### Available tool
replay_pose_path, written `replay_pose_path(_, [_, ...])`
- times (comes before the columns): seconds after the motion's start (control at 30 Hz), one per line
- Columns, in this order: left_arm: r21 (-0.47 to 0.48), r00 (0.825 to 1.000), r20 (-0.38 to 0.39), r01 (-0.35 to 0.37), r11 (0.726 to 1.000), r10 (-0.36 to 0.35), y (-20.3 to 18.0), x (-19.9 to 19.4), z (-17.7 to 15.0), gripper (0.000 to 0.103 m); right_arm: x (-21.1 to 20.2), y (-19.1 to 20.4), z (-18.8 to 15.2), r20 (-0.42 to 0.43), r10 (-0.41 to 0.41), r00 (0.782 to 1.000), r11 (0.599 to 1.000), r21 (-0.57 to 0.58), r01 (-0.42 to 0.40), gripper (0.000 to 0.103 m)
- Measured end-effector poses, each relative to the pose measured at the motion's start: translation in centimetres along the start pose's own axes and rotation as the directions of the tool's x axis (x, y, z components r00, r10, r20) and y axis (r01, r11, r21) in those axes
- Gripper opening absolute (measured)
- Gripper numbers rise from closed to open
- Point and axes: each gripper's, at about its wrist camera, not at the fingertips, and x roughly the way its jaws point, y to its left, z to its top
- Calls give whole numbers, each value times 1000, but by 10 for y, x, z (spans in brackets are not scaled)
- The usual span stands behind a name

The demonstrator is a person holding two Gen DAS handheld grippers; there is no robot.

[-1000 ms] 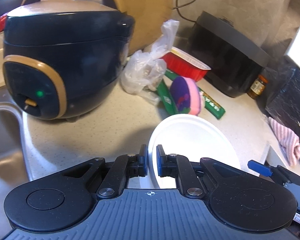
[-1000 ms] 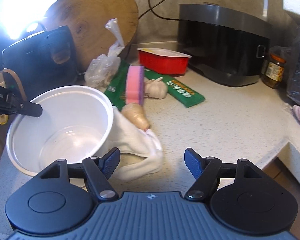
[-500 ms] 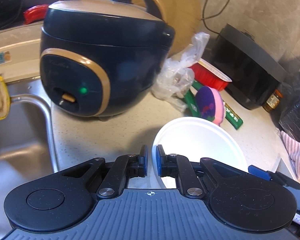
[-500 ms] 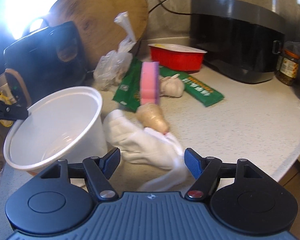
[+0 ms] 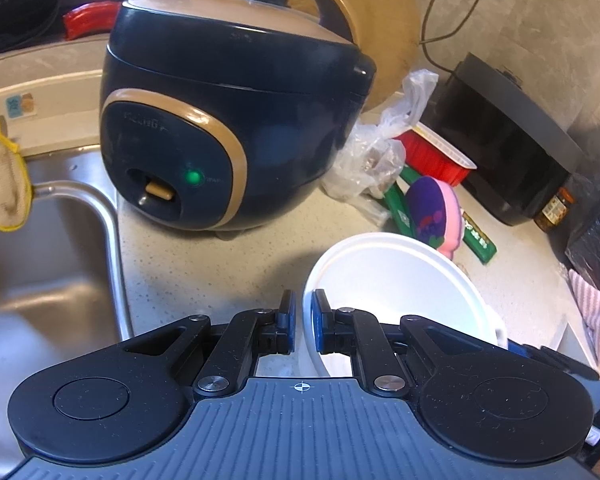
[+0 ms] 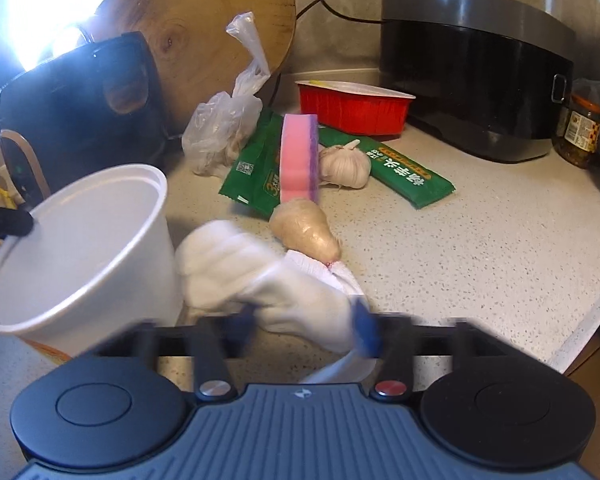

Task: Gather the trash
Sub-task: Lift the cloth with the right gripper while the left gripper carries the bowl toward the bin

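Observation:
My left gripper is shut on the near rim of a white paper bowl. The bowl is tipped, its mouth turned up and to the left in the right wrist view, and it looks empty. Beside the bowl a crumpled white cloth lies on the speckled counter. My right gripper is down at the cloth's near end. Its jaws are closing, blurred by motion, with the cloth between them and the pads pressing on it.
Behind the cloth lie a tan root, a pink sponge, a garlic bulb, green packets, a plastic bag and a red tray. A rice cooker and sink are left, a black appliance back right.
The right jaws have gone from wide apart to closed in on the white cloth. The bowl in the left gripper has tipped further and the left view has swung towards the sink.

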Motion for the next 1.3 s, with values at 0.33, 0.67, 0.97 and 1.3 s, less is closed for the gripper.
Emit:
replay_pose_path(0.33, [1, 1000, -20, -16, 1000, 16, 2, 9, -3, 12, -22, -20, 9, 69, -75, 995, 997, 38, 72, 20])
replay_pose_path(0.67, [47, 999, -40, -28, 998, 30, 3, 26, -8, 15, 1, -11, 10, 51, -102, 994, 995, -1, 102, 60])
replay_pose_path(0.97, [19, 995, -23, 95, 995, -94, -2, 23, -2, 13, -21, -16, 20, 31, -35, 999, 994, 104, 32, 14])
replay_pose_path(1.3, [217, 941, -33, 336, 916, -337, -86, 16, 25, 11, -107, -58, 14, 143, -260, 955, 950, 212, 227, 14])
